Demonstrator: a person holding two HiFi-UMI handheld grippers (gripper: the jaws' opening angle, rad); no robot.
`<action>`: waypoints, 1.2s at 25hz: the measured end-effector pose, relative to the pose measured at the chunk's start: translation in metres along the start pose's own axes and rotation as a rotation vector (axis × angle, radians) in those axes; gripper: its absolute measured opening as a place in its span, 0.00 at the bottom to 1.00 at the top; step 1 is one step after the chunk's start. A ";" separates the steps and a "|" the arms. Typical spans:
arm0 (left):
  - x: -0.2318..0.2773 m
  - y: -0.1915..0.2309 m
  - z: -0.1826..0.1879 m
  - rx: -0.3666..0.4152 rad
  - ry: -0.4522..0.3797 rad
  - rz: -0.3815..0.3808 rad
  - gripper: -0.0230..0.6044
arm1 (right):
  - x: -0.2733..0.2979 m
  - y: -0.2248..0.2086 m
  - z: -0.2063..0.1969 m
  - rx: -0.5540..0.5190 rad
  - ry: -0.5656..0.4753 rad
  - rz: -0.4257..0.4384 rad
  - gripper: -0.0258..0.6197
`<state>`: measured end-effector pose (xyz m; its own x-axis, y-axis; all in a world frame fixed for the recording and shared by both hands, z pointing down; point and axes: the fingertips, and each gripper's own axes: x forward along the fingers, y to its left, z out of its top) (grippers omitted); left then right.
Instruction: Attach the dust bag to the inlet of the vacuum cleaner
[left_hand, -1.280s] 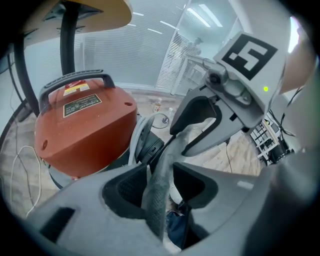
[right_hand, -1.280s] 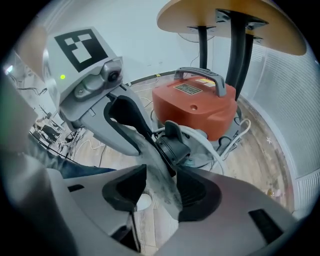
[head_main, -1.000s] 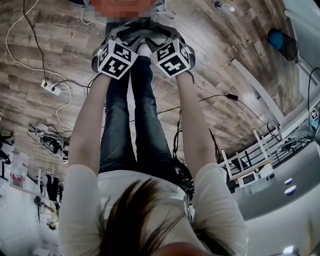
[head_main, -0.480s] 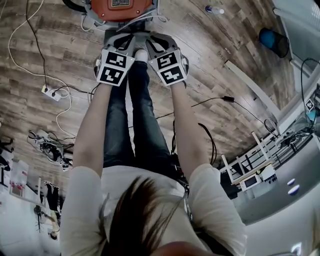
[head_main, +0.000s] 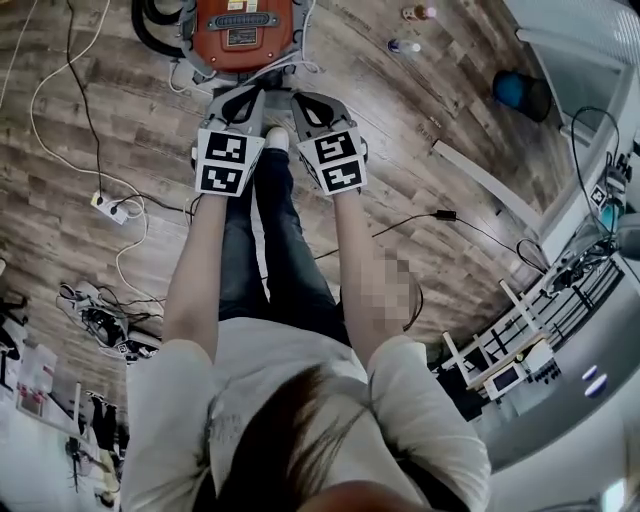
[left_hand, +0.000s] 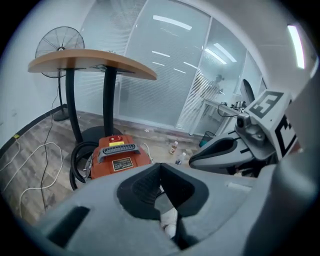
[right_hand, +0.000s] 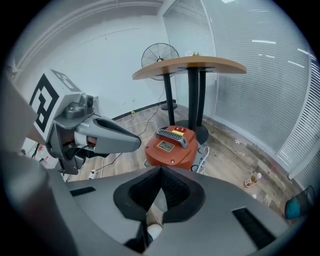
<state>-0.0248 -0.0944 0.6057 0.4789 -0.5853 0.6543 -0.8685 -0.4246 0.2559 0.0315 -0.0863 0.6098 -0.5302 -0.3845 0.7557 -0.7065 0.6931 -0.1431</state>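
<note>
Person standing, arms out and down. The orange vacuum cleaner sits on the wood floor just past their feet, lid on and handle up, with a black hose coiled at its side.

Left gripper: jaws have just been closing and now meet, nothing between them. Right gripper: the same, just closed, jaws together and empty. The two sit side by side above the machine, tips aimed at it, touching nothing.

No dust bag visible in any view, neither loose on the floor nor in a gripper. The inlet is too small to make out.

My reading is that with the lid shut, no bag lying about and both grippers off the machine, the fitting looks finished rather than pending. If so, nothing obvious is left to do. Whether a bag sits on the inlet inside can't be confirmed.
</note>
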 end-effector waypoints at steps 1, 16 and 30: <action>-0.004 -0.001 0.007 0.003 -0.012 0.005 0.06 | -0.006 0.000 0.007 -0.002 -0.010 -0.009 0.04; -0.080 -0.020 0.119 -0.031 -0.173 0.044 0.06 | -0.116 0.001 0.108 -0.010 -0.190 -0.113 0.04; -0.149 -0.036 0.173 -0.013 -0.274 0.058 0.06 | -0.197 0.015 0.161 -0.040 -0.299 -0.145 0.04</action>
<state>-0.0426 -0.1116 0.3759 0.4434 -0.7741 0.4518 -0.8962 -0.3769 0.2339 0.0496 -0.0988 0.3561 -0.5434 -0.6389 0.5445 -0.7690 0.6390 -0.0177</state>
